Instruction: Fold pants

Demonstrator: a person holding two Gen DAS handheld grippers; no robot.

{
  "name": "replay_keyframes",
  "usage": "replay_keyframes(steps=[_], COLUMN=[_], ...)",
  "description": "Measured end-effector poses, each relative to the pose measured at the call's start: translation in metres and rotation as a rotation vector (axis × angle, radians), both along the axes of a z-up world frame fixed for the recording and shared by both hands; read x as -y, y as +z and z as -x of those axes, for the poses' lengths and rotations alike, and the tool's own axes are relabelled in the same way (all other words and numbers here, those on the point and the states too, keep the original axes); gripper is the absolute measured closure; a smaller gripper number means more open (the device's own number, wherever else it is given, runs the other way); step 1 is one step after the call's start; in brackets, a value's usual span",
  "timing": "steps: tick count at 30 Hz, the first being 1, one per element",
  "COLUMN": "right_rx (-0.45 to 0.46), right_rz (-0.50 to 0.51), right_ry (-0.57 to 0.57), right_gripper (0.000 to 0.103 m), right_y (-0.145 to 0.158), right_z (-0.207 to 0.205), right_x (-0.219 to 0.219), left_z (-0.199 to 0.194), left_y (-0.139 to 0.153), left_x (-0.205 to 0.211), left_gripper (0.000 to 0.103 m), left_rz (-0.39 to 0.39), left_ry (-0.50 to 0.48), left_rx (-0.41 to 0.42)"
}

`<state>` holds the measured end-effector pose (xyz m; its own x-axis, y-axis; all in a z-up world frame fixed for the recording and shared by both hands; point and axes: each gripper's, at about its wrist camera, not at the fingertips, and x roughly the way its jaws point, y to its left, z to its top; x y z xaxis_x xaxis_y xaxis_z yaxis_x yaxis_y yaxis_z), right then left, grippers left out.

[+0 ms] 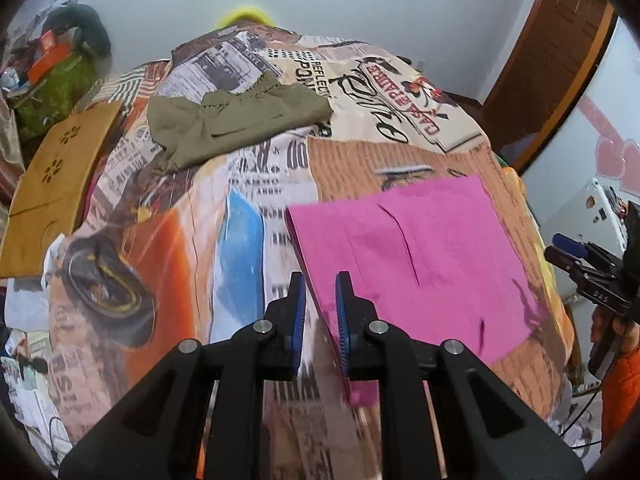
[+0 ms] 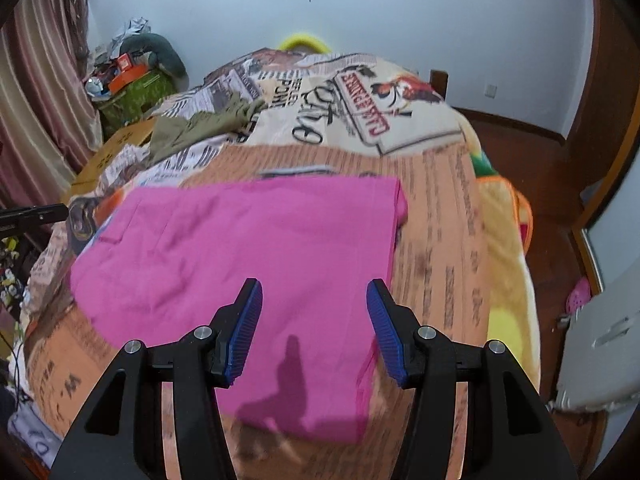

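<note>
From the left wrist, the left gripper is nearest, its blue pads drawn close together with a narrow gap and nothing pinched between them. Just ahead and to the right of its fingertips lies the pink pants, folded into a flat rectangle on the printed bedspread; the left edge of the cloth runs right beside the right-hand pad, though whether it touches I cannot tell. A second garment, an olive pair of shorts, lies well apart toward the head of the bed. The other gripper shows at the far right edge of this view.

From the right wrist, the right gripper is spread wide and empty, hovering over the near end of the pink pants, which fill the middle of the bed below it; its shadow falls on the cloth.

The fabric looks thin, soft and light, likely to sag and slide on itself when lifted. I judge the best hold to be at the two near corners of the layered edge, pinching all the layers together.
</note>
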<state>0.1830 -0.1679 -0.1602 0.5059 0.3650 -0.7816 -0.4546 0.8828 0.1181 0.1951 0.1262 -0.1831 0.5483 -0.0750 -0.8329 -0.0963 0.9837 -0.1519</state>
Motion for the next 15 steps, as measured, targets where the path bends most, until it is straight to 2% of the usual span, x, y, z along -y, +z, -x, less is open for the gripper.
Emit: replay_keyframes(steps=[6, 15], right_rx=[0.022, -0.018], right_rz=[0.014, 0.019], right_ry=[-0.019, -0.071], right_gripper=[0.053, 0.053], right_y=[-0.001, -0.025], right_z=[-0.032, -0.088], right_x=[0.000, 0.009], left_z=[-0.041, -0.083], left_y=[-0.018, -0.046], left_x=[-0.006, -0.013], left_gripper=[0.088, 0.088], left_rz=[0.006, 0.045], left_ry=[0.013, 0.012], left_rx=[-0.033, -0.083])
